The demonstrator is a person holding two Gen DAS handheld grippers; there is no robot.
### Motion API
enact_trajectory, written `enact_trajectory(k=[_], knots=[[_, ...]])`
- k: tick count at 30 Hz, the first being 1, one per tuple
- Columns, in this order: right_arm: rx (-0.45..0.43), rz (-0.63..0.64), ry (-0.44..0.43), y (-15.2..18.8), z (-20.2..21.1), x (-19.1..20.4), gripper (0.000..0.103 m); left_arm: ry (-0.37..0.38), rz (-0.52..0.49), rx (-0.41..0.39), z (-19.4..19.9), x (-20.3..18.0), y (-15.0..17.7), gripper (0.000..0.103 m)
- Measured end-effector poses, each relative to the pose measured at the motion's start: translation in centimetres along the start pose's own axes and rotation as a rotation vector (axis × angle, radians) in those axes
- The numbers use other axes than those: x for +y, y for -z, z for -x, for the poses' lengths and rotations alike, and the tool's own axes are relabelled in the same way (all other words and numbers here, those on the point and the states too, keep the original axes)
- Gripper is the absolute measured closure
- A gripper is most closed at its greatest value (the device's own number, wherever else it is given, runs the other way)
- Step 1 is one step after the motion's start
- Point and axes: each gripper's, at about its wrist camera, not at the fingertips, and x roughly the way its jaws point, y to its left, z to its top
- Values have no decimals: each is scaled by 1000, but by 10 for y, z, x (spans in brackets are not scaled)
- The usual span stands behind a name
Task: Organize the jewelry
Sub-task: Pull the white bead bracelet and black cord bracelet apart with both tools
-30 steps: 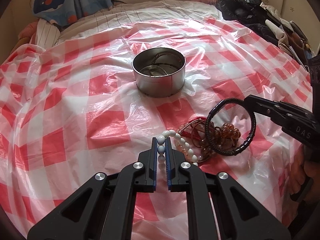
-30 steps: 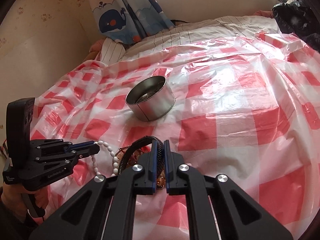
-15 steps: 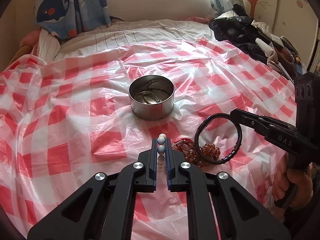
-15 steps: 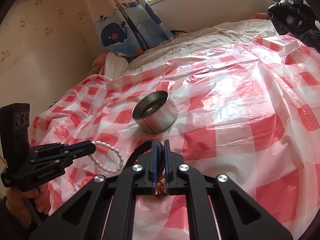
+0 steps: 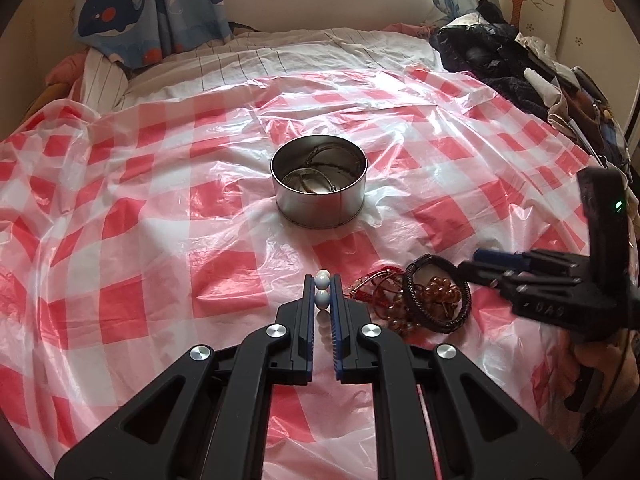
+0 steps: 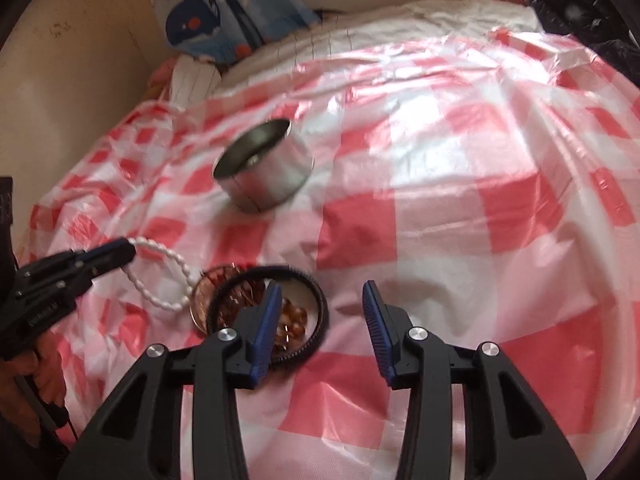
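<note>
My left gripper (image 5: 322, 292) is shut on a white bead bracelet (image 5: 322, 280), held above the red checked plastic sheet; the bracelet hangs as a loop in the right wrist view (image 6: 160, 276). My right gripper (image 6: 320, 304) is open and empty. A black braided bracelet (image 5: 438, 298) lies on a small pile of amber beads (image 5: 436, 290) and red cord jewelry (image 5: 370, 282), just in front of the right gripper (image 5: 480, 258). A round metal tin (image 5: 319, 192) with thin bangles inside stands further back in the middle.
The checked sheet (image 5: 160, 220) covers a bed with striped bedding (image 5: 280, 60) behind. Dark clothes (image 5: 520, 60) are piled at the far right. A whale-print curtain (image 5: 120, 12) hangs at the back left.
My right gripper has opened and let go of the black bracelet, which now lies on the pile. My left gripper has lifted the white bead bracelet clear of the pile.
</note>
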Motion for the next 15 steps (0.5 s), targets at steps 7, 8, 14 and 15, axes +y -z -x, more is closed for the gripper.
enact_trajectory(k=[7,8,14,15], knots=[[-51,71,32,3,6,13,96,14,3,-10,4,0,-1,96],[-83,62,21,1,15,11,96,23,8,-18,6,0,-3,96],[-191,40,-47,-15,39,18,96,89,50,-65,16,-1,-15,96],[-198,39,-47,-18,39,19,96,94,60,-69,16,-1,-18,96]])
